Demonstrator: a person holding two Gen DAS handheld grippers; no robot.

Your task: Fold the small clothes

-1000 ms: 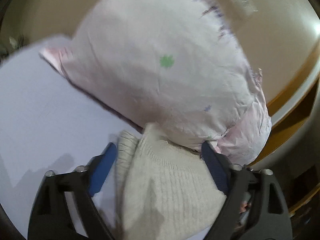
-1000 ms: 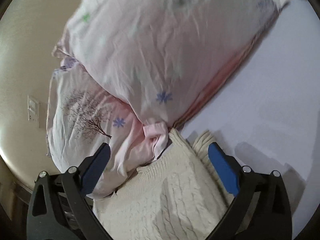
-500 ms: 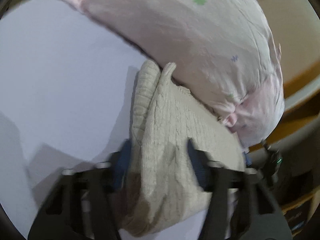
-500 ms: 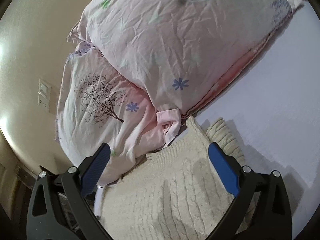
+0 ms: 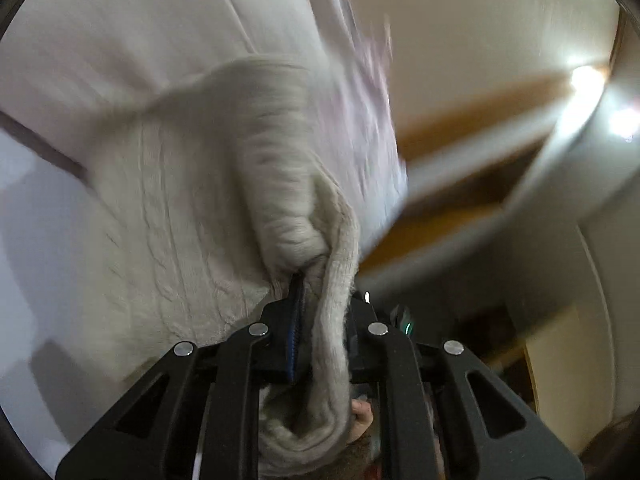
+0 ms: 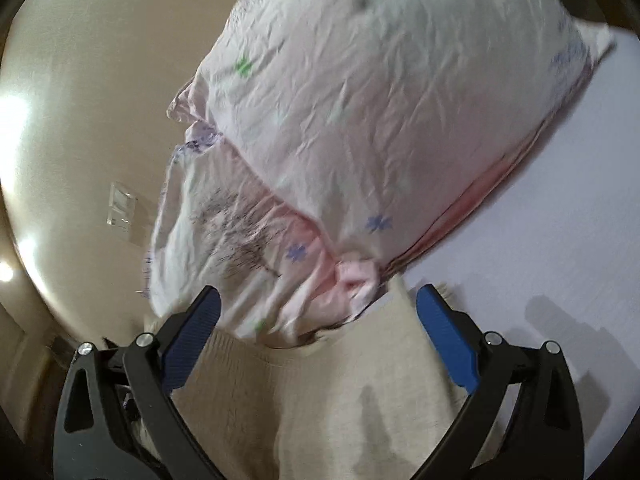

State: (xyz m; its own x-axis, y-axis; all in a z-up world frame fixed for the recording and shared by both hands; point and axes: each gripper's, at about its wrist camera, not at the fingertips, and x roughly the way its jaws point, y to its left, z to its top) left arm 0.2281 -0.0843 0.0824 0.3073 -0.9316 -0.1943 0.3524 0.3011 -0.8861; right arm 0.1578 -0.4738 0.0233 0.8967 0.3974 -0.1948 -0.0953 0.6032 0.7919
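Just bunched, cable-knit cream sweater (image 5: 192,216)

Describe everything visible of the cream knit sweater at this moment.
The cream sweater is a chunky cable-knit garment with a thick ribbed edge, bunched and partly lifted. The left gripper is shut on a gathered ribbed fold. Its upper part presses against the pink pillow. In the right view it lies flat between the open right gripper's blue pads on the white sheet.

Motion-blurred pillow (image 5: 168,28); sweater (image 6: 340,408) cut off below
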